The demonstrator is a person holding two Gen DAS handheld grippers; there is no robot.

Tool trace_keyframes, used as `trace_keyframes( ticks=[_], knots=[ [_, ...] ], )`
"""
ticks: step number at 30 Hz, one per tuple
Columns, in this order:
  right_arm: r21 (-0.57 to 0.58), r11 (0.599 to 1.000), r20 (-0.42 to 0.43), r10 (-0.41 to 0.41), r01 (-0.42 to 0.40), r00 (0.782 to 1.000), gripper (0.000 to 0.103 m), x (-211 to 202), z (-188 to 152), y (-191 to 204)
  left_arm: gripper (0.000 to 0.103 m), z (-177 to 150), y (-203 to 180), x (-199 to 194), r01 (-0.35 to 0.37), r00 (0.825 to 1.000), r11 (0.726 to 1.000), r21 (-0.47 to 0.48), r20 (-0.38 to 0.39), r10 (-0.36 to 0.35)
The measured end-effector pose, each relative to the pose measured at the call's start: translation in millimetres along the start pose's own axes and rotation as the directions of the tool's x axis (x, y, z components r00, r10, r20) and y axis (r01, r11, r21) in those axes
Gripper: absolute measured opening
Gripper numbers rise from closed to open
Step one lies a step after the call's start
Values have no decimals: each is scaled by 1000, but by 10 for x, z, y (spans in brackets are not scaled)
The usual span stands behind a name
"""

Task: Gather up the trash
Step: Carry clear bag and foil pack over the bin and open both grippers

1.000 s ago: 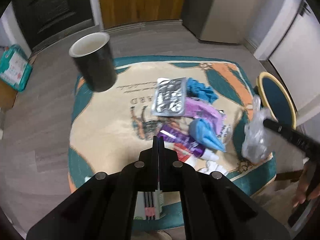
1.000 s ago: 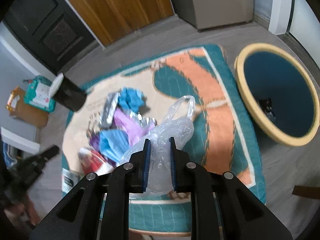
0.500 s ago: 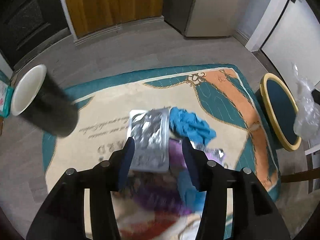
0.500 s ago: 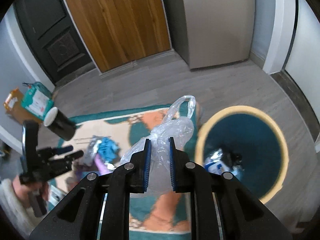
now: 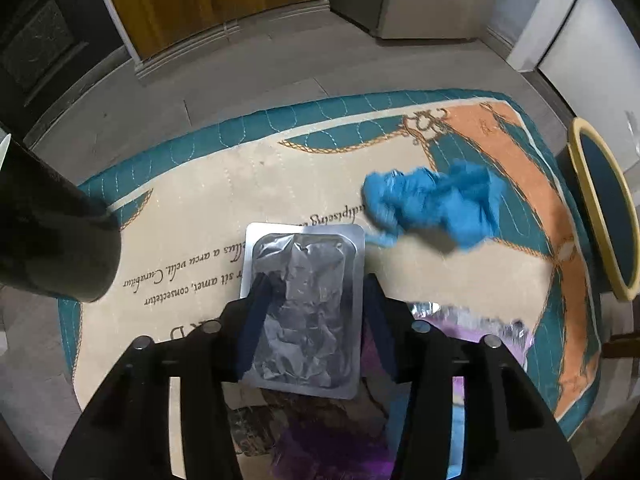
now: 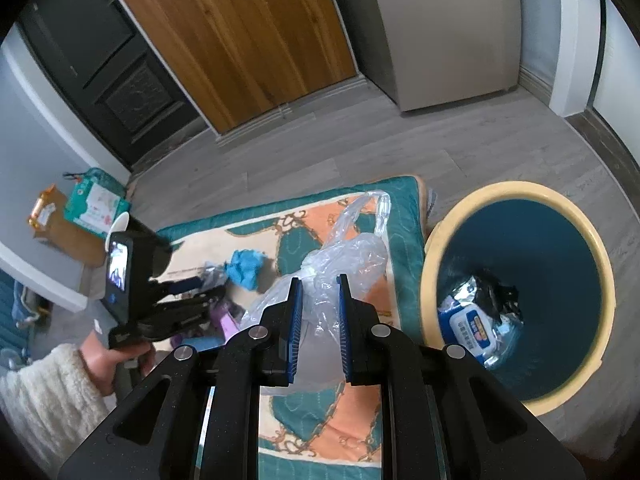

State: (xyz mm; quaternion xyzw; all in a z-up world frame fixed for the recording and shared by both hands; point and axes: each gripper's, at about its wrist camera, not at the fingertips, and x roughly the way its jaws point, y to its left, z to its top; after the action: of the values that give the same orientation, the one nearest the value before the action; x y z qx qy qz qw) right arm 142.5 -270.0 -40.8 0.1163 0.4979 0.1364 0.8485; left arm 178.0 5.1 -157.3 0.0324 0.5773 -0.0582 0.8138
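Note:
My left gripper (image 5: 314, 284) is open, its jaws either side of a silver blister pack (image 5: 304, 308) that lies on the patterned mat (image 5: 240, 184). A crumpled blue glove (image 5: 432, 200) lies just beyond to the right. Purple wrappers (image 5: 472, 320) lie under and right of the fingers. My right gripper (image 6: 318, 284) is shut on a clear plastic bag (image 6: 344, 248), held above the mat's right part, left of the blue bin with a yellow rim (image 6: 436, 240). The bin holds a wipes pack (image 6: 472, 328) and dark wrappers. The left gripper also shows in the right wrist view (image 6: 188, 288).
A black paper cup (image 5: 48, 232) stands on the mat's left edge, close to my left gripper. A cardboard box and a teal wipes pack (image 6: 96, 204) sit on the floor at the left. Wooden cabinet doors (image 6: 248, 32) and a dark door stand behind.
My left gripper opened and moved forward over the blister pack. My right gripper lifted the plastic bag and swung right until the bin's inside came into view beside it.

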Motion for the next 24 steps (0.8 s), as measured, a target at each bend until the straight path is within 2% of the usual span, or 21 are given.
trace_keyframes(
  ticks=[2,4,5,7,8,10,16,18,19,20,24],
  knots=[
    [14,1000,2,10,-10,1000,18,-10,2,-7,41,-29,8,-54,7,1000,1000,-5,10,-7],
    [4,1000,14,7,-7,1000,18,-43,0,28,44,-46,-18,-100,-4,1000,1000,1,22,4],
    [1,1000,19,7,-7,1000,18,-58,-1,36,61,-46,-40,-111,-16,1000,1000,10,26,16],
    [-3,1000,24,6,-6,1000,18,-71,-12,63,86,-53,-80,-129,-55,997,998,32,46,54],
    [-4,1000,22,5,-5,1000,18,-66,-13,65,86,-64,-83,-143,-84,995,996,44,64,81],
    [-11,1000,16,-1,1,1000,18,-48,-19,65,87,-50,-47,-124,-95,994,995,32,55,93],
    [1,1000,2,-7,7,1000,18,11,-6,26,88,-24,99,77,-39,999,999,-29,-27,38],
    [-1,1000,-2,-13,13,1000,18,32,-4,24,83,-42,121,133,-22,999,999,-43,-47,20],
    [-2,1000,-3,-16,16,1000,18,39,-3,17,73,-42,121,155,-27,998,999,-44,-56,24],
    [-1,1000,-3,-23,23,1000,18,48,-1,5,71,-48,134,143,-39,998,999,-31,-46,38],
    [9,999,2,-52,52,999,18,58,7,-67,70,-58,106,77,-34,999,999,-8,-35,34]
  ],
)
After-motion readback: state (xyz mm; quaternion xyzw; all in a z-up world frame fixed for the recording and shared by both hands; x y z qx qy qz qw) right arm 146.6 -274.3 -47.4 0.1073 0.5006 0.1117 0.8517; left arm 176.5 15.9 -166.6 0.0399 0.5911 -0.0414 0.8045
